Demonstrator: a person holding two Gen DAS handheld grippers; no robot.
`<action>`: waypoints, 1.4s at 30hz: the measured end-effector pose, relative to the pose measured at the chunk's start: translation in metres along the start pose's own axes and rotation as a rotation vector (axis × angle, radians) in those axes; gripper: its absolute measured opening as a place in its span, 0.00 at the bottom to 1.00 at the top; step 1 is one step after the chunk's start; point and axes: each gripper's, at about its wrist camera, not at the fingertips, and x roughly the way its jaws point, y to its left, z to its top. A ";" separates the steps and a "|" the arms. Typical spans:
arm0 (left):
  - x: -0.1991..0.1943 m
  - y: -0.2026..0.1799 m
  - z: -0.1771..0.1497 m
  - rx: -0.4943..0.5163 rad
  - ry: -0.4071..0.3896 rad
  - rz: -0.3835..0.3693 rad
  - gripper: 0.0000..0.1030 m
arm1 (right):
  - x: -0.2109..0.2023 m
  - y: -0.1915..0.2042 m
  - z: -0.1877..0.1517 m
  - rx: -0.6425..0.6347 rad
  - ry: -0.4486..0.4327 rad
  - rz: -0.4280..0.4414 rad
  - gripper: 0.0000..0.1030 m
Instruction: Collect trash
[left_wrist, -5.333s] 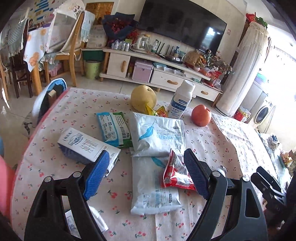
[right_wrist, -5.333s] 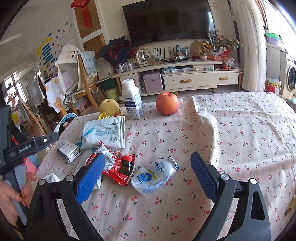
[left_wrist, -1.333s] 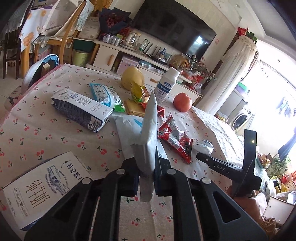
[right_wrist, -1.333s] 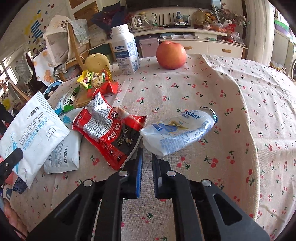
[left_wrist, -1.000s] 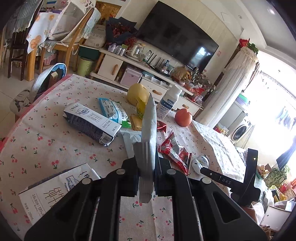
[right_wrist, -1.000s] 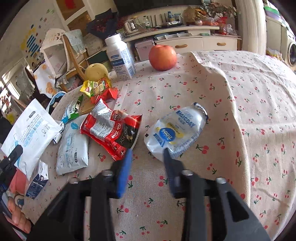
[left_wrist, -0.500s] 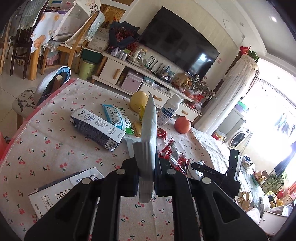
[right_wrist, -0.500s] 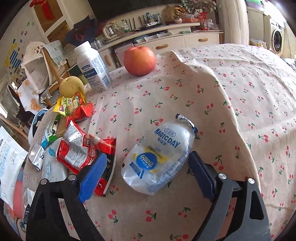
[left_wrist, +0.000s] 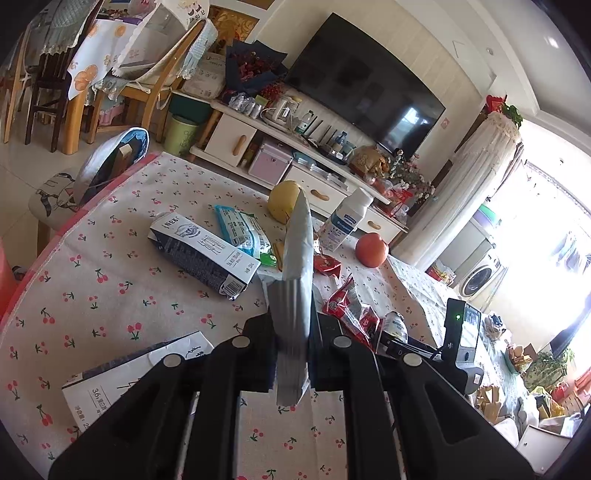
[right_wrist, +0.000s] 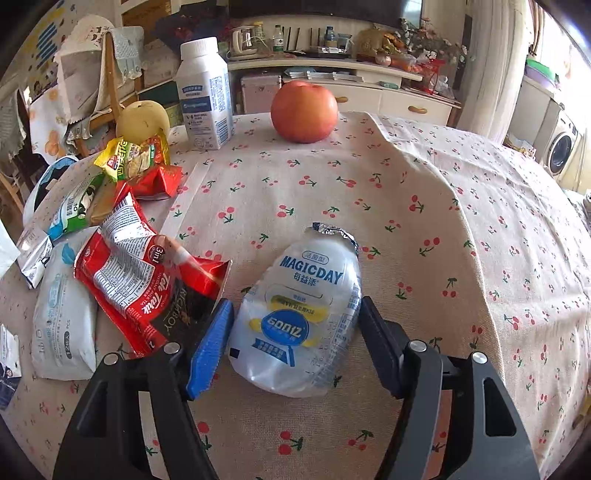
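While L jaws pinch pouch (left_wrist: 295, 280), R closing round bottle (right_wrist: 301, 317): cherry-print tablecloth (right_wrist: 424, 206), TV (left_wrist: 364, 94) room.

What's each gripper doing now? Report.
Left gripper: shut on a flat white pouch.
Right gripper: closing around the crushed MAGICDAY bottle, not yet gripping.
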 end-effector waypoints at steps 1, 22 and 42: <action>-0.001 0.000 0.000 -0.003 -0.002 -0.001 0.13 | 0.000 -0.001 0.000 -0.001 -0.001 0.002 0.65; -0.052 0.026 0.024 -0.063 -0.135 0.070 0.13 | -0.097 0.012 -0.006 0.084 -0.202 0.232 0.64; -0.166 0.147 0.057 -0.330 -0.382 0.486 0.14 | -0.181 0.305 -0.007 -0.321 -0.152 0.775 0.64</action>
